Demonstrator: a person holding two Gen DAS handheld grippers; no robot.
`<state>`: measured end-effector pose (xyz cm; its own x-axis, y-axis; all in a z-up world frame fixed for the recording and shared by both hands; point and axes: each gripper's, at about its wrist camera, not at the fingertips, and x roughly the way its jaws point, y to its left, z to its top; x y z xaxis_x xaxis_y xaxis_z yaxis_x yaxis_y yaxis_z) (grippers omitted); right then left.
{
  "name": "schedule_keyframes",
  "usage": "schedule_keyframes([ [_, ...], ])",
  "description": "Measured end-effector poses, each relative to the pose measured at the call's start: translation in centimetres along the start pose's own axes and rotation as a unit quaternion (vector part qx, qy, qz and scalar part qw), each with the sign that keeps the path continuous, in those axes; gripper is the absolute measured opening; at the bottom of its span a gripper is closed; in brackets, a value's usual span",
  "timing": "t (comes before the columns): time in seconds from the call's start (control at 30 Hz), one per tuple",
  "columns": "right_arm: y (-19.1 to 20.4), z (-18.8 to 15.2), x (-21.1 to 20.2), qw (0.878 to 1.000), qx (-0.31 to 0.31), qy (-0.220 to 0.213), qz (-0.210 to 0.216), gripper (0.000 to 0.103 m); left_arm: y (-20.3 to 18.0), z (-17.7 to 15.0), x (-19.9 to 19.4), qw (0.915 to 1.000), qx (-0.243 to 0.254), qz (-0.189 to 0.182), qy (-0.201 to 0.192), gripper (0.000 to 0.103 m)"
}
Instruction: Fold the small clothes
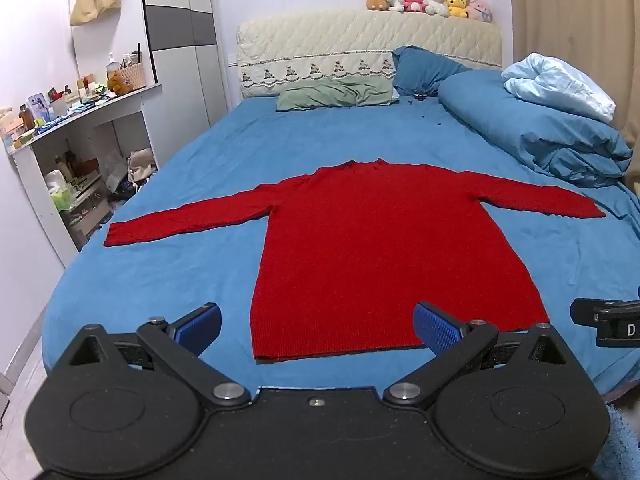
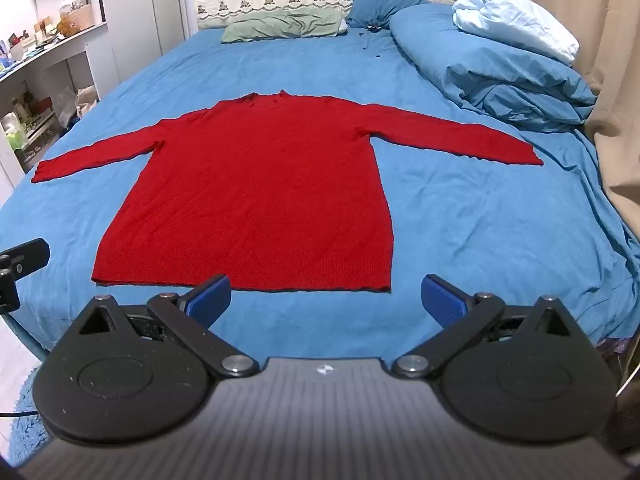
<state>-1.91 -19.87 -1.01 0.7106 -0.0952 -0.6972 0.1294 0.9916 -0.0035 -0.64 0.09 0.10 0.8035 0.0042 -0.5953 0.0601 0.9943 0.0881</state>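
Observation:
A red long-sleeved sweater [image 1: 380,248] lies flat and spread out on the blue bed sheet [image 1: 192,280], both sleeves stretched sideways, hem towards me. It also shows in the right wrist view [image 2: 260,196]. My left gripper [image 1: 318,328] is open and empty, hovering just before the hem near its left part. My right gripper [image 2: 326,298] is open and empty, hovering before the hem's right part. Part of the right gripper [image 1: 608,322] shows at the right edge of the left wrist view, and part of the left gripper [image 2: 18,268] at the left edge of the right wrist view.
A rolled blue duvet [image 1: 540,128] with a pale blanket [image 1: 560,84] lies along the bed's right side. A green pillow [image 1: 336,94] and a blue pillow [image 1: 420,68] sit at the headboard. A cluttered shelf [image 1: 80,120] stands left of the bed. Curtains [image 2: 616,80] hang on the right.

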Motion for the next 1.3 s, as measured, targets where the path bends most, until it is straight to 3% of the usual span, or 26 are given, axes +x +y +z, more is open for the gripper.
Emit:
schedule_keyframes([
  [1.3,1.1,-0.2,0.2,1.000,0.000,0.000,0.000,0.103,0.2,-0.1,-0.5,0.9999,-0.008,0.000,-0.007,0.103],
])
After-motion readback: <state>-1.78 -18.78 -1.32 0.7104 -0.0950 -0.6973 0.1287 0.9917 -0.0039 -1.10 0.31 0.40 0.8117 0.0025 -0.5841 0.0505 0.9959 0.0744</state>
